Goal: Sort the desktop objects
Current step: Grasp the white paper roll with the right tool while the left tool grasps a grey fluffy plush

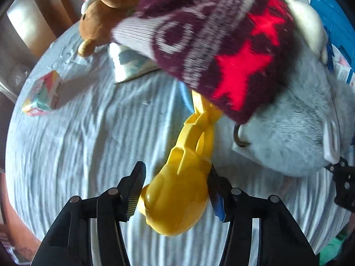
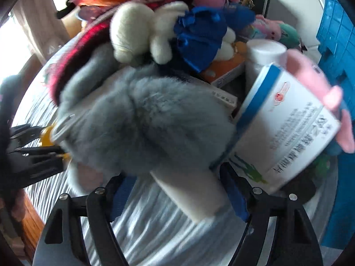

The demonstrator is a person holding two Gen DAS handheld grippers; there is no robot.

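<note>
A yellow plastic duck-shaped clamp toy (image 1: 177, 195) lies on the pale striped cloth, its handles running up under a maroon knitted hat (image 1: 221, 44) with red stars. My left gripper (image 1: 175, 195) points down over the toy's round head, and both pads touch its sides. In the right wrist view, a grey fluffy plush (image 2: 144, 122) and a cream box (image 2: 195, 190) under it sit between the fingers of my right gripper (image 2: 179, 192). The right pad is at the box's edge. The left pad stands clear of the box, partly hidden by fur.
A brown teddy (image 1: 97, 20) and a small colourful carton (image 1: 42, 95) lie at the left. A white plush with blue ribbon (image 2: 144, 35), a white bottle (image 2: 264, 53) and a white-and-blue box (image 2: 288, 122) crowd the pile. A blue crate (image 2: 337, 44) stands at the right.
</note>
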